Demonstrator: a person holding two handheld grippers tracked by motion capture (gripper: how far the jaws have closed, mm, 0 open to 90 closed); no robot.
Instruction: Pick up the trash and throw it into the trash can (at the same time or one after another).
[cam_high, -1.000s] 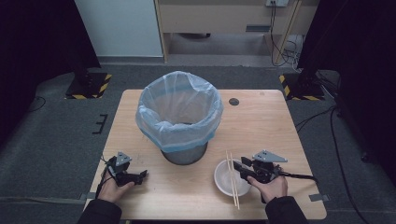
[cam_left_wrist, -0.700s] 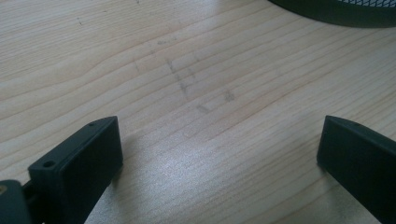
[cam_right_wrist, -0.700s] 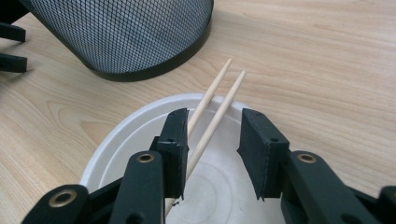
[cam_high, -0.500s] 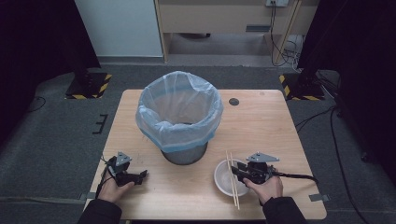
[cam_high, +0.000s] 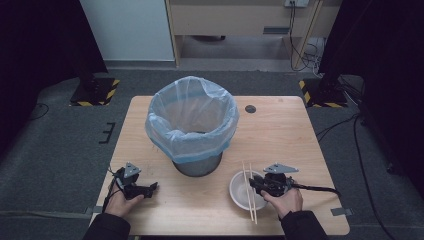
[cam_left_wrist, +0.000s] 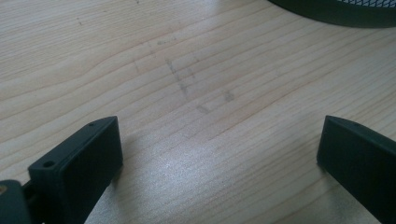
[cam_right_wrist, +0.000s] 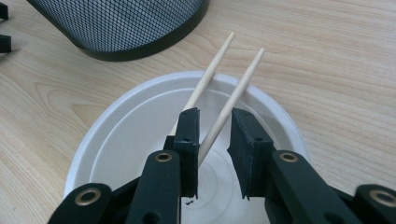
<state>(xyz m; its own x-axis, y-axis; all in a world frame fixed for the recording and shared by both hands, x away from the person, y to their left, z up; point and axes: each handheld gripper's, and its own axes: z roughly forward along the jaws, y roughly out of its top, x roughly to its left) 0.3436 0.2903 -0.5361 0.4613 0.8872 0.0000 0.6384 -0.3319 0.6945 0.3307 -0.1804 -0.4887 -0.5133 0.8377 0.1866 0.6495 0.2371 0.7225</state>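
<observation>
Both black two-jaw grippers are sitting near the table's six o'clock edge in the high view. On the left, the left gripper (cam_high: 150, 188) is resting with its jaws standing apart on bare wood. Toward five o'clock, the right gripper (cam_high: 254, 185) is reaching over the round white paper bowl (cam_high: 239, 190), across which the pair of pale wooden chopsticks (cam_high: 249, 192) is lying. Their long axis is running from twelve to six o'clock, with the near ends overhanging the rim toward the person. Just behind the bowl, toward eleven o'clock, the black mesh waste bin (cam_high: 197, 167) lined with a pale blue plastic bag (cam_high: 191, 117) is standing at the middle of the light wooden table (cam_high: 280, 130).

Looking along the left gripper (cam_left_wrist: 219, 144) in its own view, its jaws are gaping wide over empty tabletop.

Seen from the right gripper (cam_right_wrist: 214, 144), the jaws have just been closing and are standing narrowly apart. One chopstick (cam_right_wrist: 233, 100) is passing between them, pointing toward one o'clock; the other chopstick (cam_right_wrist: 208, 72) is running outside the left jaw, pointing the same way. Whether the pads are pressing on the stick between them cannot be told. Both tips are crossing the bowl's far rim (cam_right_wrist: 140, 95) toward the bin's base (cam_right_wrist: 140, 44).
</observation>
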